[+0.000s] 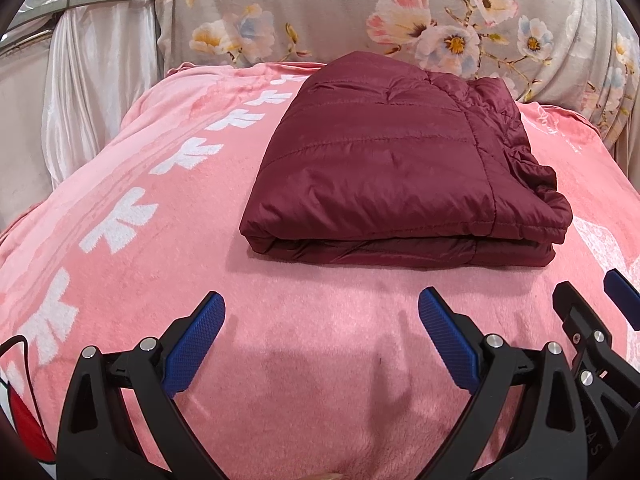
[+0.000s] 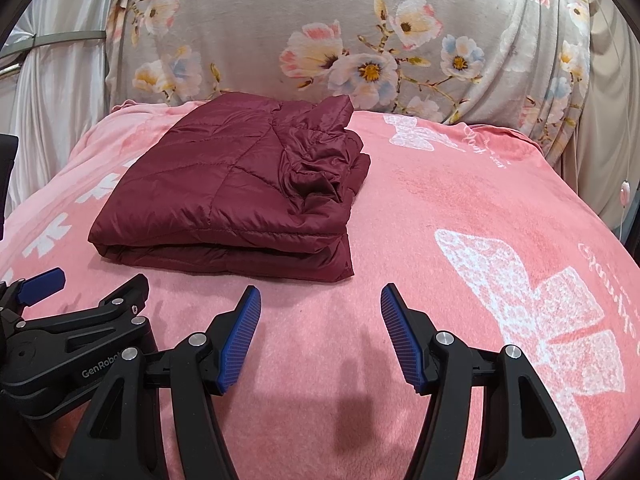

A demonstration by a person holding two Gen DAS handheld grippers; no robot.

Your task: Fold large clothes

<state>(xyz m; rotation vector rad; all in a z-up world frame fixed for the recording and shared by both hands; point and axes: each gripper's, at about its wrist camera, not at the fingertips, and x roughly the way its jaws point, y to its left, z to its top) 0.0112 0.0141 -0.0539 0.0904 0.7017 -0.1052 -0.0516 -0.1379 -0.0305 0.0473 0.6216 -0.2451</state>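
Note:
A dark red quilted jacket (image 1: 392, 160) lies folded into a thick rectangle on the pink blanket (image 1: 312, 360). It also shows in the right wrist view (image 2: 224, 196), with bunched fabric along its right side. My left gripper (image 1: 320, 308) is open and empty, held above the blanket just in front of the jacket's near edge. My right gripper (image 2: 320, 300) is open and empty, in front of the jacket's near right corner. Each gripper shows at the edge of the other's view, side by side.
The pink blanket (image 2: 460, 208) with white prints covers the bed. A grey floral cover (image 1: 360, 12) rises behind the jacket. White curtains (image 1: 100, 92) hang at the left. A thin cord with a small switch (image 2: 624, 192) hangs at the far right.

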